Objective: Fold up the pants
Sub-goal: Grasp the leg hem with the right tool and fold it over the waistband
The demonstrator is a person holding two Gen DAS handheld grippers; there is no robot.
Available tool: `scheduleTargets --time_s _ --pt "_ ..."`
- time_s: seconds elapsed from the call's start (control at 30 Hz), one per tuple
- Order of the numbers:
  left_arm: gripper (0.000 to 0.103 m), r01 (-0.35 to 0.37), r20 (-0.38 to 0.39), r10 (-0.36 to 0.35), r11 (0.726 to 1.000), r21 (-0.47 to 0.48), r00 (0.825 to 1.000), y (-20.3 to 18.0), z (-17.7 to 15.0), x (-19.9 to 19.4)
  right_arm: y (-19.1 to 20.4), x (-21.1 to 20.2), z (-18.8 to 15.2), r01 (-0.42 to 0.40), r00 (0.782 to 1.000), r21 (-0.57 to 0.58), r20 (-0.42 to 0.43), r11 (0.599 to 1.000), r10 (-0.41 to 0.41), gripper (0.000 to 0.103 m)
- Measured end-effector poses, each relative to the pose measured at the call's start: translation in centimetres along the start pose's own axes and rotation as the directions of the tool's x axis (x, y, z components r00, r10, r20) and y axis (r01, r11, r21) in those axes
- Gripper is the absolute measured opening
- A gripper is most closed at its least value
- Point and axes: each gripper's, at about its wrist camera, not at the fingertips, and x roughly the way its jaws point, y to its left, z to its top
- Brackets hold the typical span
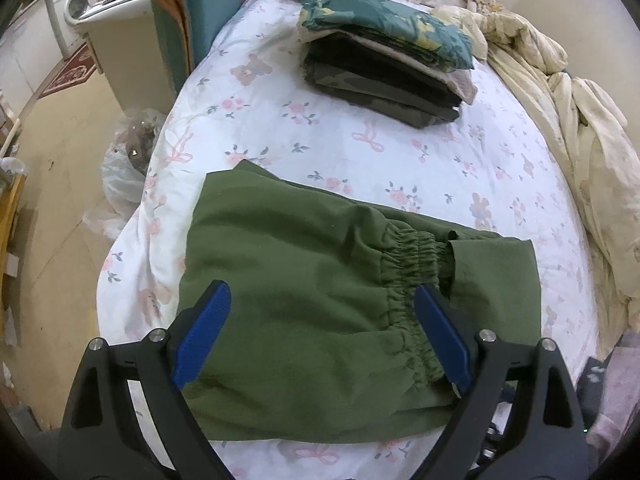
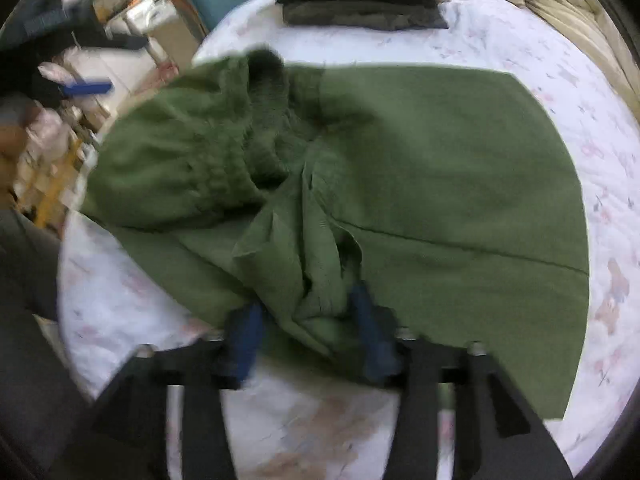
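Olive-green pants (image 1: 320, 312) of soft matte cloth, ruched elastic waistband (image 1: 412, 280), lying folded on the floral bed sheet (image 1: 360, 152). Left gripper (image 1: 322, 316) hovering above, jaws spread wide, empty. Right gripper (image 2: 306, 332) half open, bunched cloth between jaws; pinch unclear through blur.

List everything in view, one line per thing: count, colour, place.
pants: one, olive green, partly folded on the near end of the bed, elastic waistband showing
bedsheet: one, white with pink floral and bear print, covering the bed
stack of folded clothes: one, dark grey and camouflage with a teal floral piece on top, far end of the bed
quilt: one, cream, bunched along the bed's wall side
washing machine: one, white, far corner of the room
plastic bag: one, clear, on the floor beside the bed
rug: one, red, on the floor
left gripper: one, black with blue pads, open over the pants
right gripper: one, black with blue pads, bunched pants fabric between its pads, blurred
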Motion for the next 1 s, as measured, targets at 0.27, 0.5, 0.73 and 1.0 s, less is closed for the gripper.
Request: scheduleTargets --time_s 0.27,0.5,0.73,1.0 --pt "0.091 0.0 0.003 0.0 0.999 0.032 1.0 -1.2 -0.1 0.1 -2.3 -3.3 1.6 -0.044 0.988 0.112 0.152 0.993 0.027 0.034" --pt "0.091 -0.052 0.015 0.051 0.998 0.046 0.999 -1.1 -0.2 0.7 -3.1 3.2 0.7 -0.025 0.997 0.172 -0.069 0.985 0.037 0.028" --pt "0.091 -0.037 -0.003 0.037 0.998 0.051 0.999 -2.3 -0.4 1.2 -4.1 -0.1 0.6 -0.124 0.992 0.215 0.044 0.969 0.117 0.029" --pt "0.091 -0.017 -0.006 0.018 0.99 0.14 1.0 -6.5 -0.8 2.2 -13.4 -8.5 -4.6 -0.112 0.95 0.574 0.301 0.811 -0.082 0.048"
